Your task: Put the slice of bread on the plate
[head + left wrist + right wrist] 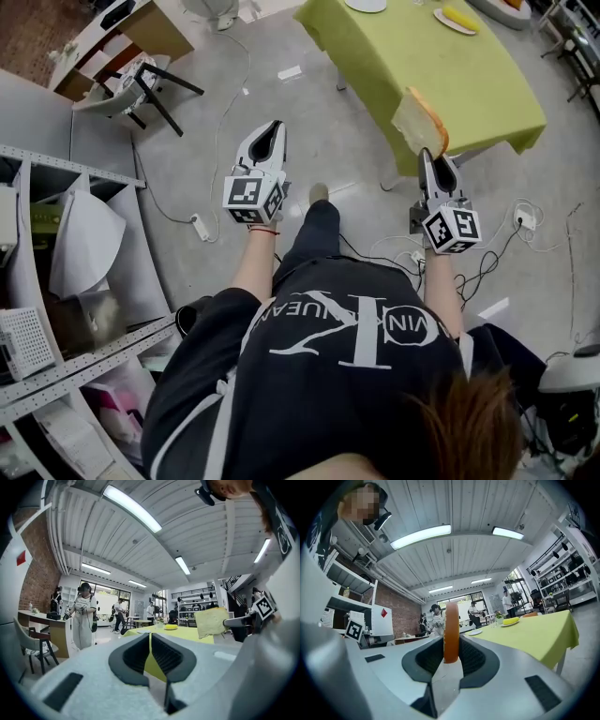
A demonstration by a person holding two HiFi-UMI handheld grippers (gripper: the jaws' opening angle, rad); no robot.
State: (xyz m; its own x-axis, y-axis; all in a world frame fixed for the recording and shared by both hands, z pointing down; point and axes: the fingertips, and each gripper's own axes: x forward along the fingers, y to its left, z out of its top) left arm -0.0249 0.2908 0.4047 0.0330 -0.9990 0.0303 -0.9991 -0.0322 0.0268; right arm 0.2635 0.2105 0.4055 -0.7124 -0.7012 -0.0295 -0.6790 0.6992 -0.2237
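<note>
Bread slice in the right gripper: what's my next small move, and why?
Probably carry the bread slice forward over the green table toward the white plate: the right gripper clamps it on edge, and the plate sits well beyond it, across the table.

Lime-green tablecloth (473,80) (bread (422,122) tan)

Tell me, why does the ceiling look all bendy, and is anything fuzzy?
Left gripper view: the wide lens bows the ceiling and its light strips, and the corners go dark. Right gripper view: the same curve, and the slice of bread is so close to the camera that its edge looks a little soft. Head view: evenly lit and sharp.
</note>
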